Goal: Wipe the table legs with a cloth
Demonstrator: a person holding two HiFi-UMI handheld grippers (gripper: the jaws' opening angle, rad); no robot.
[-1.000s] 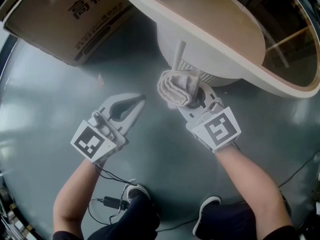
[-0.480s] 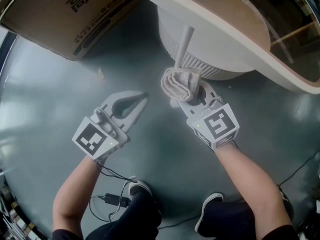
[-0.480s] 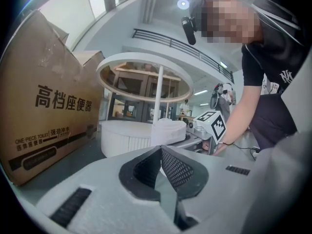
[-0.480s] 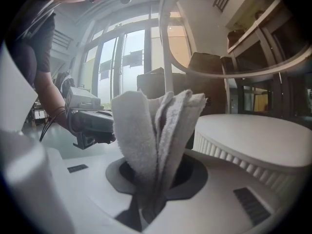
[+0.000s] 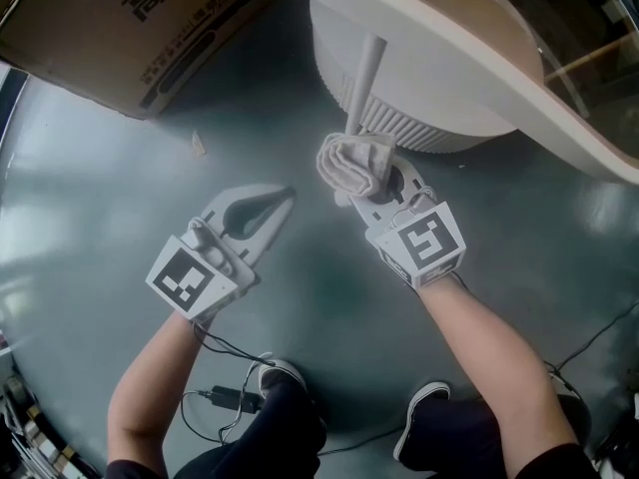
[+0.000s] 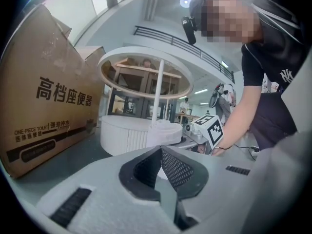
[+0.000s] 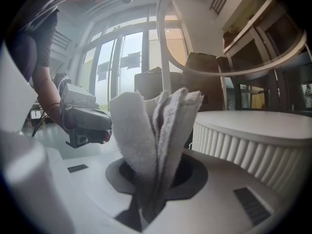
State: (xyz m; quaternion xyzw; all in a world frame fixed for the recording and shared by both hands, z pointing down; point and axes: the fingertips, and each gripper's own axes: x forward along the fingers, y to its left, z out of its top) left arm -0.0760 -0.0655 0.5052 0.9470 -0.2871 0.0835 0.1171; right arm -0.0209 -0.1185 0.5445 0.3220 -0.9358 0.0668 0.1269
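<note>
— Starting at the left, what is seen?
— A brown cardboard box with black print is laid on the glossy grey floor. Nearer the person, a thin black cable is trailed over that floor. The left gripper is held low above the floor. Its fingers are pressed together, and nothing is pinched between them.
— And where is the cloth found?
— A folded off-white terry cloth is pinched in the fingers of the right gripper. In the right gripper view, it is seen standing upright between them. It is held at the foot of the slim white pole-shaped desk leg, where that leg meets the round ribbed white base. Whether cloth and leg are touching cannot be told.
— What is shown further right?
— The round cream desk top is seen above the base. Its pale rim is carried across to the right edge.
</note>
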